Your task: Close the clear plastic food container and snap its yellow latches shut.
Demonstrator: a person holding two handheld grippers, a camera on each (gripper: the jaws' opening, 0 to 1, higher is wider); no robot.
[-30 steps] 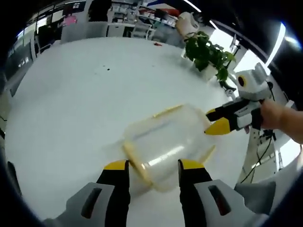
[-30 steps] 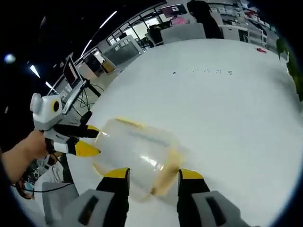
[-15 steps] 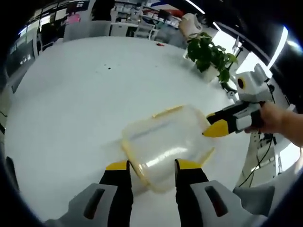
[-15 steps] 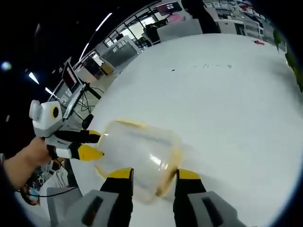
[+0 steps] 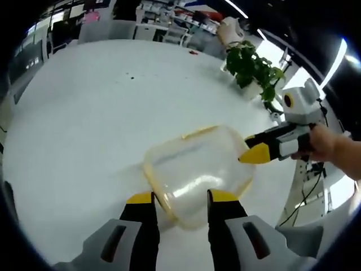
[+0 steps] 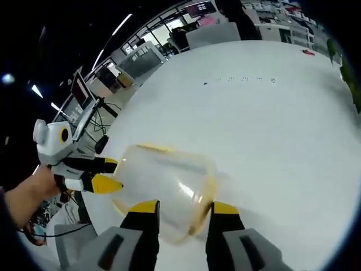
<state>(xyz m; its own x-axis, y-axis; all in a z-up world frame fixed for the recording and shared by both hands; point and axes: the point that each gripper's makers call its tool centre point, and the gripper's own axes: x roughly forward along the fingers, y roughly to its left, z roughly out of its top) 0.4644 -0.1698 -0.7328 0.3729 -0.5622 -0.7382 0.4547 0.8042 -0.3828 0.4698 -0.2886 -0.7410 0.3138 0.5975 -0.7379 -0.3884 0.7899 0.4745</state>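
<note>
A clear plastic food container (image 5: 194,169) with its lid on lies on its side on the white table (image 5: 84,113). A yellow latch (image 5: 198,132) runs along its far edge and another yellow latch (image 5: 157,189) along its near end. My left gripper (image 5: 181,197) has its jaws drawn in on that near end. My right gripper (image 5: 254,147) meets the container's opposite end from the right. In the right gripper view the container (image 6: 163,180) sits between my right gripper (image 6: 184,206) jaws, a yellow latch (image 6: 206,195) by the right jaw. The left gripper (image 6: 107,174) touches its far end.
A potted green plant (image 5: 251,65) stands at the table's far right edge. A hand (image 5: 333,149) holds the right gripper, and a hand (image 6: 25,197) holds the left one. Desks, chairs and monitors lie beyond the table (image 6: 271,124).
Both pairs of jaws have narrowed slightly around the container's ends since one second ago, then held. The container has barely moved.
</note>
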